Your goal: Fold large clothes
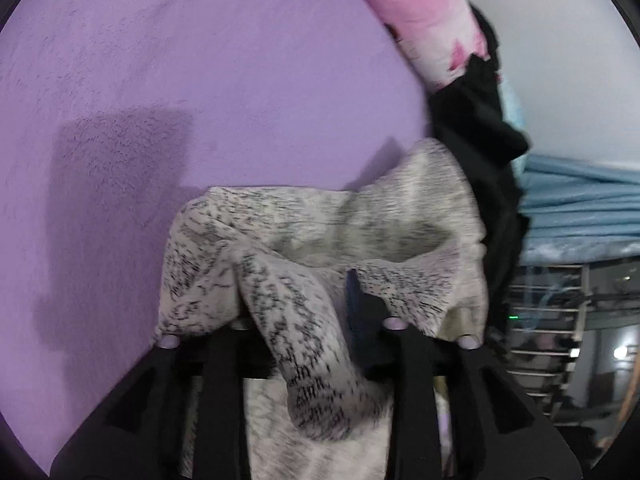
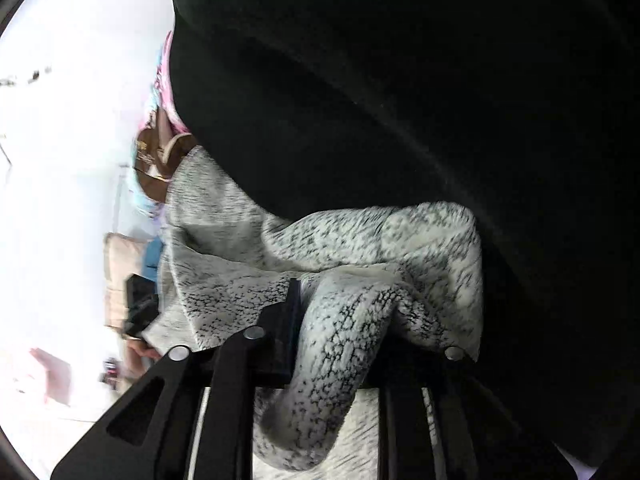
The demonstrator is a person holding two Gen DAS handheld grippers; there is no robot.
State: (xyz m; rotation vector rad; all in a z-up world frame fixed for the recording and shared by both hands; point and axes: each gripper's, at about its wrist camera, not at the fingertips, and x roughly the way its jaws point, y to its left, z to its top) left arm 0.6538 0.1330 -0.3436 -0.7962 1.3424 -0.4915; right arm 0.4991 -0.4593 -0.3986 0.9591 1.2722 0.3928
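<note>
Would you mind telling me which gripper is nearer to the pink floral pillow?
Hard to call, probably the left. The left gripper, shut on the grey speckled garment, has the pink pillow ahead, upper right. The right gripper, also holding it, shows only a pink sliver.

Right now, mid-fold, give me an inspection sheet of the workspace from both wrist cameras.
Surface: purple bedsheet, bare in the left wrist view.
Job's things: grey speckled garment, bunched, pinched by both grippers.
Clutter: black clothing and a pink floral pillow at the sheet's edge.
Grippers: left gripper and right gripper each have the garment between their fingers.
Cables: nothing seen.
Surroundings: blue folded fabric, a pale wall; black cloth fills most of the right wrist view.
</note>
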